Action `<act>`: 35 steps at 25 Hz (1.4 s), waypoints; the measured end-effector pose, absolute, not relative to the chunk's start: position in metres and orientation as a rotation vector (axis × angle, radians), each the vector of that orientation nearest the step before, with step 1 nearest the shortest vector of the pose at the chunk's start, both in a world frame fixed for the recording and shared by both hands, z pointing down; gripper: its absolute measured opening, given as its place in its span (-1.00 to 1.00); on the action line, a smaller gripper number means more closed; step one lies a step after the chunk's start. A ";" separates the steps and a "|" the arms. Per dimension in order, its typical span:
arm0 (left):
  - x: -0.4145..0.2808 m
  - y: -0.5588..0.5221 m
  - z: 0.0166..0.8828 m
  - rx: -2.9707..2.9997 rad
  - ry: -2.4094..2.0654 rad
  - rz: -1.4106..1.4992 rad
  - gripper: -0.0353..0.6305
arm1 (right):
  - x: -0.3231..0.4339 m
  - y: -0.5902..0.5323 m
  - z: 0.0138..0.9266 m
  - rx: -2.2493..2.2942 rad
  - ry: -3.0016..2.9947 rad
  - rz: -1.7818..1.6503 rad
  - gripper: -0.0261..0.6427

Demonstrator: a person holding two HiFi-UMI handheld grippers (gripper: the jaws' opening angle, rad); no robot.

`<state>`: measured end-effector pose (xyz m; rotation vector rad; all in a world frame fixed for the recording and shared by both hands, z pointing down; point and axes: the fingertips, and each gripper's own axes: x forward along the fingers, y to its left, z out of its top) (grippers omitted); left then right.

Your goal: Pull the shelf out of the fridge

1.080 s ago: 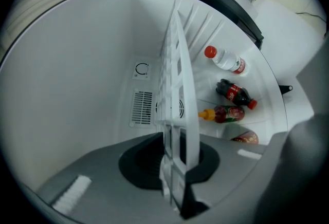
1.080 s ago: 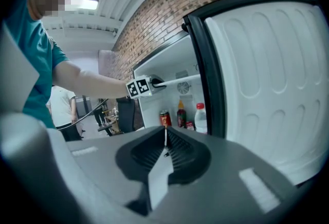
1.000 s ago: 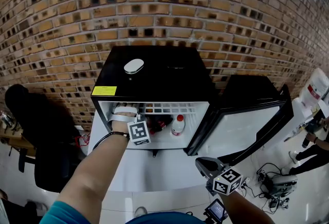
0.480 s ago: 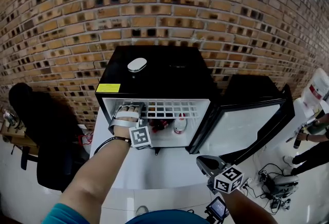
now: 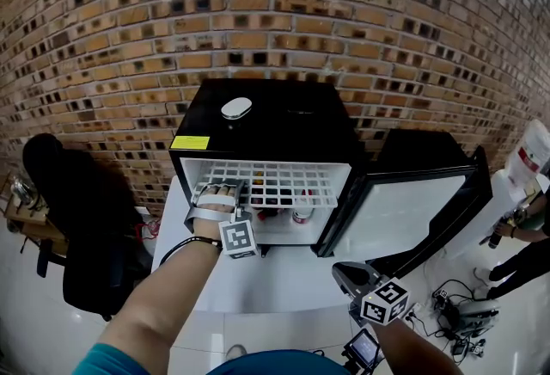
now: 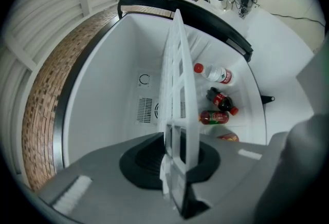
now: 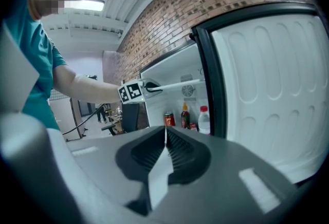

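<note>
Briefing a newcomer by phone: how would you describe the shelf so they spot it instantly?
Find the small black fridge against the brick wall. Jutting from the top of its white interior is the white plastic grid shelf, the only latticed piece, held by the left gripper.

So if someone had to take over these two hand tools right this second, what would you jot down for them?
Left gripper: shut on the front edge of the white shelf.
Right gripper: shut, empty, held away from the fridge, near its open door.
Bottles stand inside, below the shelf.
Done: door open, shelf gripped and partly slid out.
Left: draw the shelf fully clear of the fridge.
</note>
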<state>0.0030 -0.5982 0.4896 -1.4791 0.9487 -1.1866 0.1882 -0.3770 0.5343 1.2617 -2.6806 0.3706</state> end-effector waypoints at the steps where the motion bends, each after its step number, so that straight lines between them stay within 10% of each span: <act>1: 0.002 -0.595 0.490 -1.476 0.948 -1.190 -0.82 | 0.189 -0.376 0.533 1.262 -2.682 0.368 -0.89; 35: -0.014 -0.542 0.489 -1.421 1.074 -1.229 -0.78 | 0.245 -0.330 0.506 1.256 -2.686 0.252 -0.89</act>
